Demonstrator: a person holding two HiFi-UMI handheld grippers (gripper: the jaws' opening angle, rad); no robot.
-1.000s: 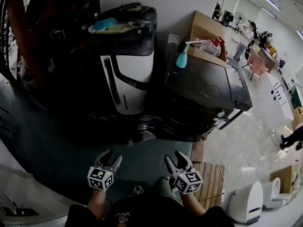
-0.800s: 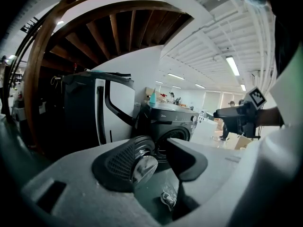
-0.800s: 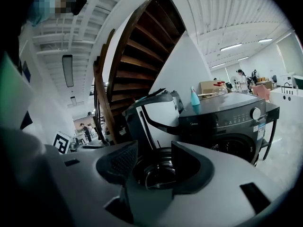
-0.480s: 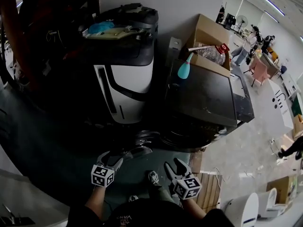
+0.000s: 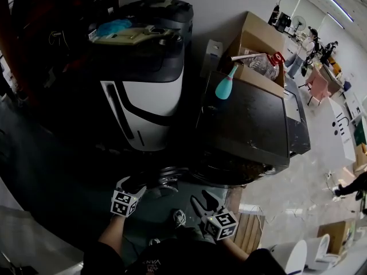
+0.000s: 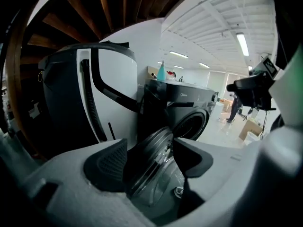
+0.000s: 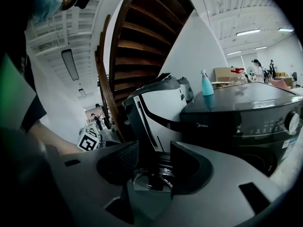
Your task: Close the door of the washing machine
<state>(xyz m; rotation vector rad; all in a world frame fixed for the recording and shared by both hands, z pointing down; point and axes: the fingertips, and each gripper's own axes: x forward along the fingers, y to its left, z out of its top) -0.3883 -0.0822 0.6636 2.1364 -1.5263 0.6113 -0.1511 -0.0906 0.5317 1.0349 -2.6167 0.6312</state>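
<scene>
A black front-loading washing machine (image 5: 246, 119) stands at centre right, its round glass door (image 5: 166, 179) swung open low at its front left. My left gripper (image 5: 136, 183) is at that door's edge. In the left gripper view the door's rim (image 6: 154, 167) lies between the jaws of the left gripper (image 6: 149, 148), which are opening; I see no pad pressing on it. The dark drum opening (image 6: 194, 124) shows beyond. My right gripper (image 5: 203, 200) hangs just right of the door. The right gripper (image 7: 154, 150) is closing slightly, empty, with the door (image 7: 151, 171) beyond it.
A tall white-and-black machine (image 5: 143, 96) stands left of the washer. On the washer sit a teal spray bottle (image 5: 223, 85), a plastic jug (image 5: 261, 62) and a cardboard box (image 5: 258, 33). A wooden pallet (image 5: 246, 228) lies at the lower right. A wooden staircase (image 7: 142, 37) rises behind.
Both grippers have moved forward toward the washer's front. The left one has reached the open door's edge and its jaws have spread wider.
</scene>
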